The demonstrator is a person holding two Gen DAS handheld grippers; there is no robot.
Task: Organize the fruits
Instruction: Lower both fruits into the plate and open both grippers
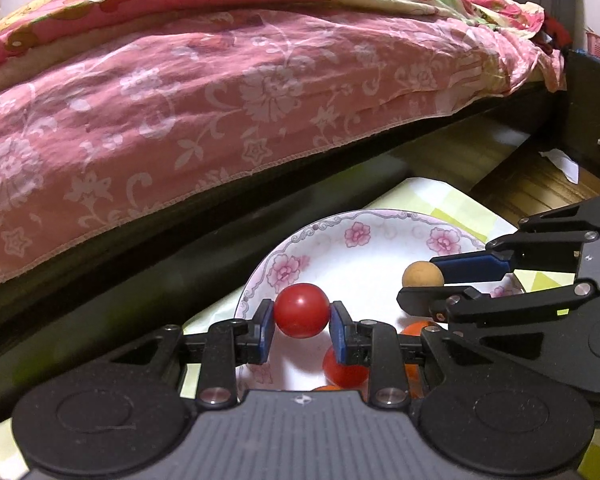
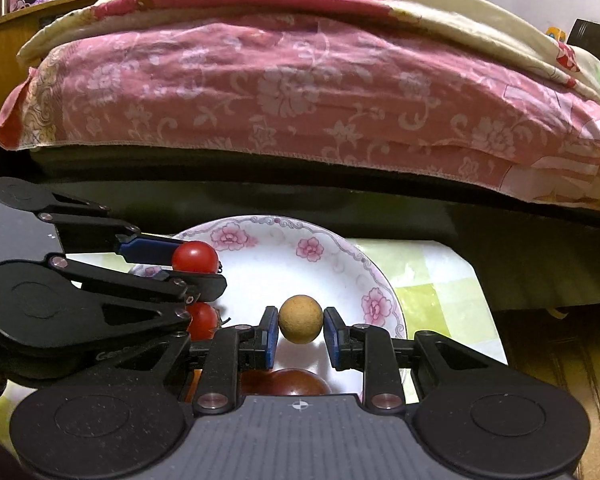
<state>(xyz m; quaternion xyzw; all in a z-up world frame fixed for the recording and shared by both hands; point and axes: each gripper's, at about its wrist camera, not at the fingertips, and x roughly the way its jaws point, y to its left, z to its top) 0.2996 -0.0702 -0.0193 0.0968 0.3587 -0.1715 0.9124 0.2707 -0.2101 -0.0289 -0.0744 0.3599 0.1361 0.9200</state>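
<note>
Red tomato (image 1: 301,310) pinched by left gripper (image 1: 302,322), tan fruit (image 2: 300,319) by right gripper (image 2: 300,330) (both round, no long axis).

Low table (image 2: 452,280) w/ green-check cloth, floral plate (image 2: 284,248) directly on it

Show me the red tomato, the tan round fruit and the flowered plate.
red tomato (image 1: 301,310), left wrist view, its front.
tan round fruit (image 2: 300,319), right wrist view, its middle.
flowered plate (image 2: 312,249), right wrist view, far rim.
</note>
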